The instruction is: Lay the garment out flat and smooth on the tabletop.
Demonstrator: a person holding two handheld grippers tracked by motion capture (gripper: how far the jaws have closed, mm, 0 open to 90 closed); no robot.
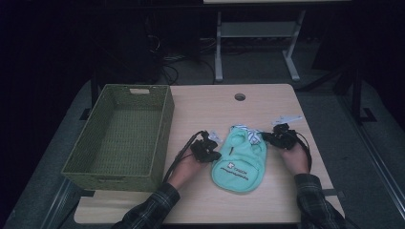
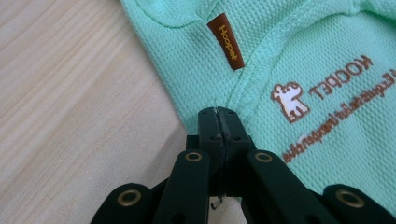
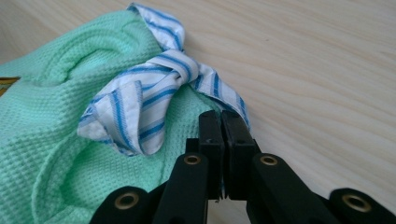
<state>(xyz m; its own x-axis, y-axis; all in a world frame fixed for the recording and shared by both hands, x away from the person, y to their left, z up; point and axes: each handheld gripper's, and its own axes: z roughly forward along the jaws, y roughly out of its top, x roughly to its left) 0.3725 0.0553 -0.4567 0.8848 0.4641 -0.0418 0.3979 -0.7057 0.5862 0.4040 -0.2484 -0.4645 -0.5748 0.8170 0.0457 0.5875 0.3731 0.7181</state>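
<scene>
A mint-green pet garment (image 1: 237,164) with a brown printed logo (image 2: 327,100) and a brown tag (image 2: 226,41) lies flat on the wooden table (image 1: 267,105). A blue-and-white striped bow (image 3: 154,93) sits at its far end. My left gripper (image 1: 217,154) meets the garment's left edge, and its jaws (image 2: 218,112) are shut on the fabric at a seam. On the garment's far right corner, my right gripper (image 1: 264,137) is shut, its tip (image 3: 222,114) pinching the end of the striped bow and the green cloth (image 3: 42,107) there.
A green woven basket (image 1: 165,138) with nothing inside stands on the table's left side, close to my left hand. A round cable hole (image 1: 239,97) sits near the far edge. Bare tabletop lies beyond and to the right of the garment.
</scene>
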